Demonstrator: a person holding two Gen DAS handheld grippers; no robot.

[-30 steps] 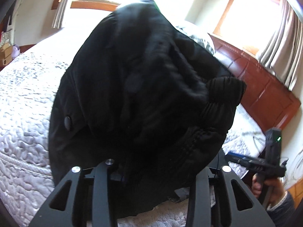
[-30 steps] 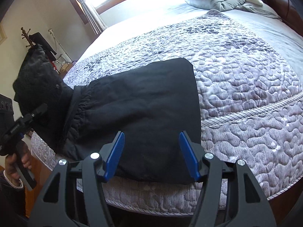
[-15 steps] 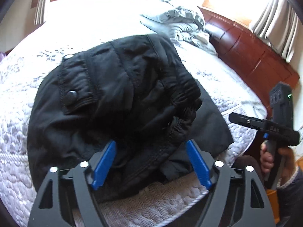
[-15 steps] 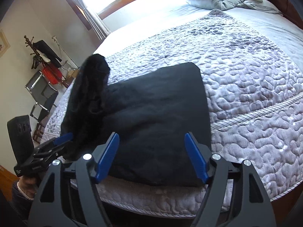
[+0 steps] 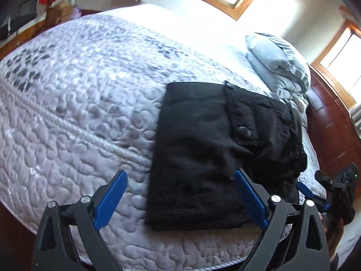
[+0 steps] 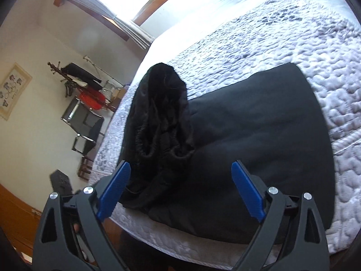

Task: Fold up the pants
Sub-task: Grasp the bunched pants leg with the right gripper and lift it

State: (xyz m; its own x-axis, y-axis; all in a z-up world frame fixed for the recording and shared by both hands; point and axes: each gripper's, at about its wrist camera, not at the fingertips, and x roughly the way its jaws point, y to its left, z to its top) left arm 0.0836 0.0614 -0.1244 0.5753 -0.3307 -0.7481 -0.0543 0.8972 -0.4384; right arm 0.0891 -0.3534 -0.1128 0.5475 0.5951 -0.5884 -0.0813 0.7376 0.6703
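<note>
The black pants [image 5: 203,153] lie folded on the quilted bed [image 5: 79,117], near its front edge. The waistband end with a buttoned pocket [image 5: 246,133] is laid over the folded legs and sits bunched up; it also shows in the right wrist view [image 6: 162,117] on the flat black part [image 6: 259,135]. My left gripper [image 5: 178,194] is open and empty, just in front of the pants. My right gripper [image 6: 180,185] is open and empty, close over the pants' near edge. The right gripper also shows in the left wrist view [image 5: 336,189].
A crumpled grey blanket [image 5: 277,67] lies at the head of the bed by the wooden headboard [image 5: 334,122]. A coat rack with clothes [image 6: 76,79] and a chair [image 6: 83,126] stand by the wall left of the bed. Windows are behind the bed.
My left gripper was shut on the waistband end and lifted it; it swung it over the legs, opened, let go and drew back. The pants now lie folded on the bed.
</note>
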